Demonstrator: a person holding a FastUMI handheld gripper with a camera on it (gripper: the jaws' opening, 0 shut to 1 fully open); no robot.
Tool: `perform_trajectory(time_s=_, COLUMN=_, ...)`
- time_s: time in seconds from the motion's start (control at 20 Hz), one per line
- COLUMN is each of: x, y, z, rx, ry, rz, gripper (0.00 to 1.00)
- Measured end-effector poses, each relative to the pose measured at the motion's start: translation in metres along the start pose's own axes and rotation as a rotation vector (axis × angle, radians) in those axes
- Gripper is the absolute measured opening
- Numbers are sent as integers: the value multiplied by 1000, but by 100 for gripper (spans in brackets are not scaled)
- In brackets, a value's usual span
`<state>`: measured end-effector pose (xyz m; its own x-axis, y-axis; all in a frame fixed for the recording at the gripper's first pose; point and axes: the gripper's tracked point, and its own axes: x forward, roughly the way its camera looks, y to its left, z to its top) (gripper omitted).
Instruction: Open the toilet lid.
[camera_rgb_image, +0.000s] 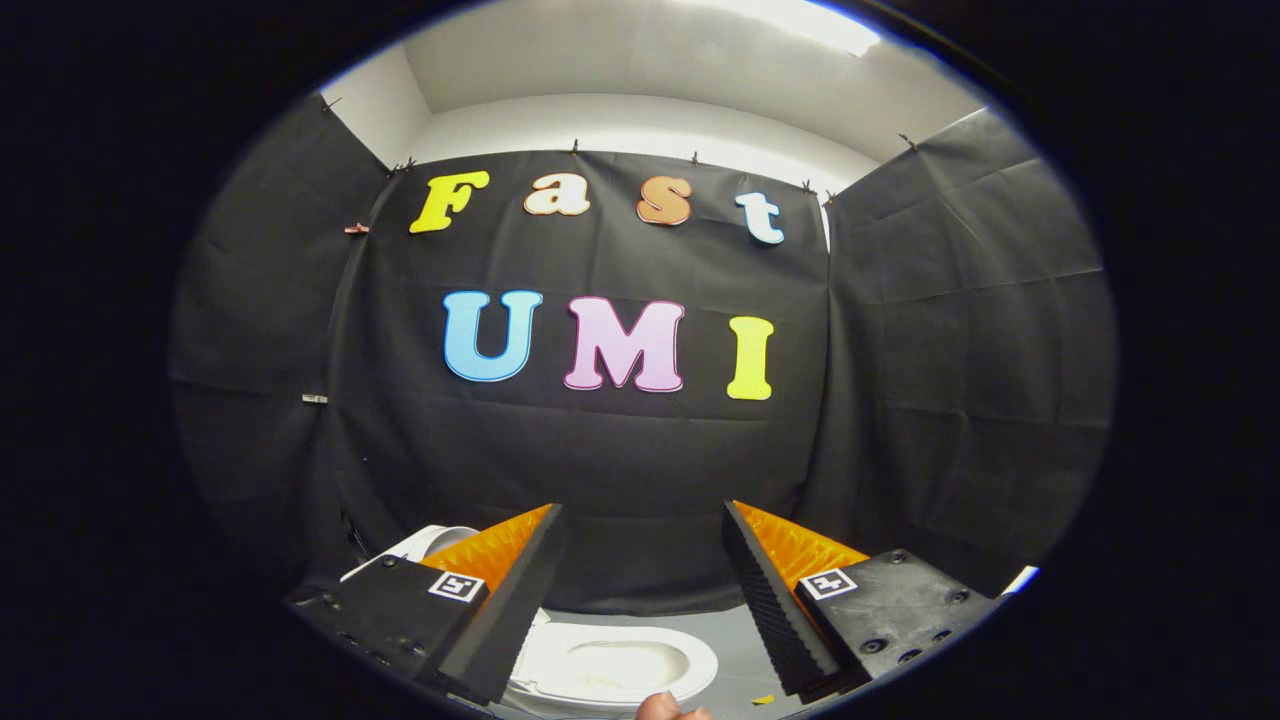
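Two fingers of the hand-held gripper (640, 600) stand spread wide apart with nothing between them, raised well above the floor and aimed at the black cloth wall (620, 470). Below and between them lies the toilet (612, 672), its white seat ring and open bowl seen from above. Beyond the left finger a white rounded part (432, 543) rises against the wall; this looks like the lid standing up, or possibly the tank, and the view does not settle which. A fingertip (668, 708) of the person shows just under the bowl, and a small yellow scrap (763, 699) lies on the grey floor (735, 640) near the right finger. Judged from the uncovered bowl, the lid appears already raised and the gripper clear of it, so the task seems at or near its end. Should the lid need further tipping back, the next move would call for lowering the fingers toward that white part and pushing it gently against the wall
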<state>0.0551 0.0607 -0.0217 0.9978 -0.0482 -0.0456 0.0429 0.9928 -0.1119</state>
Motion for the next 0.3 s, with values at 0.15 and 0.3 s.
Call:
perform_trajectory(time_s=0.15, x=1, y=-1, z=-2, rx=3, ry=8, rz=-3, gripper=98)
perform_trajectory(time_s=0.3, x=0, y=-3, z=0, rx=0, ry=3, rz=-6, gripper=99)
